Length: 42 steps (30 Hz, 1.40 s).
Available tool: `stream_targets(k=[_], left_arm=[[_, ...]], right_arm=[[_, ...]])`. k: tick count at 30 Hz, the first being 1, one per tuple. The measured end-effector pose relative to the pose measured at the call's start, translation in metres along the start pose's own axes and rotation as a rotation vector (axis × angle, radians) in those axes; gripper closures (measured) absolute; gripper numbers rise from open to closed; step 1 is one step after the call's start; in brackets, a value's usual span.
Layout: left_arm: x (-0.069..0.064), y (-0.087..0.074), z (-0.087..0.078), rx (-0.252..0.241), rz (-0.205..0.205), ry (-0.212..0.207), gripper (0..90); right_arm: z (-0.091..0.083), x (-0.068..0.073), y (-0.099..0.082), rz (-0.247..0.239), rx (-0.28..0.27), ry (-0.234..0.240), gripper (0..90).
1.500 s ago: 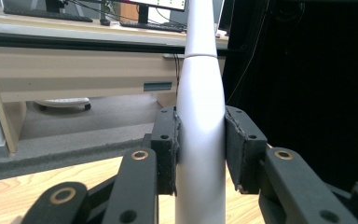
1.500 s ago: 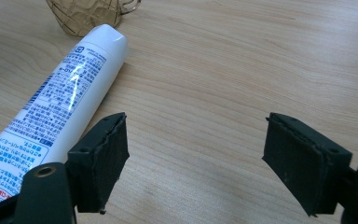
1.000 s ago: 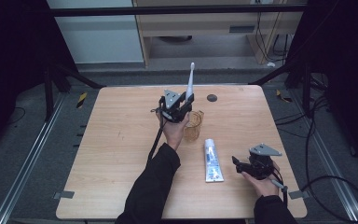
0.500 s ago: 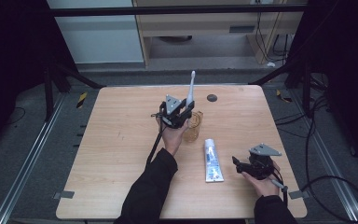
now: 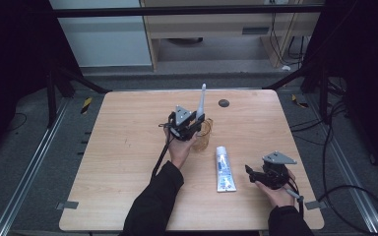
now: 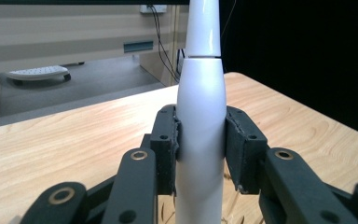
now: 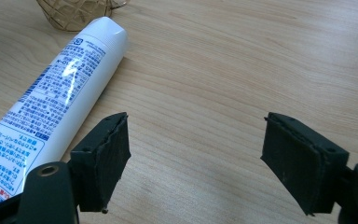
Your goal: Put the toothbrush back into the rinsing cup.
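Table (image 5: pixel 128 147) first: I've got the toothpaste tube (image 5: pixel 224 168) lying flat w/ its long axis running 12-to-6. At its 11 o'clock stands the amber wire-pattern cup (image 5: pixel 204 136). At the cup's 9, my left gripper (image 5: pixel 193 123) is pinching a white electric toothbrush (image 5: pixel 201 102), pads (image 6: pixel 165 144) tight on both sides of the handle. Brush axis near upright, head end up, tipped slightly toward 1. Right gripper (image 5: pixel 252 173) sits at the tube's 3, jaws spread, holding nothing. Step, I reckon: brush carried to the cup. Next: lower it straight in, then release.
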State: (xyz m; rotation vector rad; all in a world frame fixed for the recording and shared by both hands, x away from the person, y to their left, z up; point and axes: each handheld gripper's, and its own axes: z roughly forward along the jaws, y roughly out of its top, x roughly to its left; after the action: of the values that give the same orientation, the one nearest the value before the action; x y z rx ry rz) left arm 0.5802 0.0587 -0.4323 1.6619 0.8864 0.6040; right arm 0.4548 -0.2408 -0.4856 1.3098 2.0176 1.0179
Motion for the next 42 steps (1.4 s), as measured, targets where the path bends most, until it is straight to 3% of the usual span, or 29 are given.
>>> stream_targets(k=[19, 42], left_arm=[[0.004, -0.016, -0.013, 0.063, 0.015, -0.002, 65.9], [0.009, -0.020, -0.029, 0.055, 0.023, 0.005, 60.8]], right_arm=[[0.001, 0.000, 0.000, -0.008, 0.002, -0.003, 22.9], [0.002, 0.003, 0.001, -0.005, 0.007, -0.002, 22.7]])
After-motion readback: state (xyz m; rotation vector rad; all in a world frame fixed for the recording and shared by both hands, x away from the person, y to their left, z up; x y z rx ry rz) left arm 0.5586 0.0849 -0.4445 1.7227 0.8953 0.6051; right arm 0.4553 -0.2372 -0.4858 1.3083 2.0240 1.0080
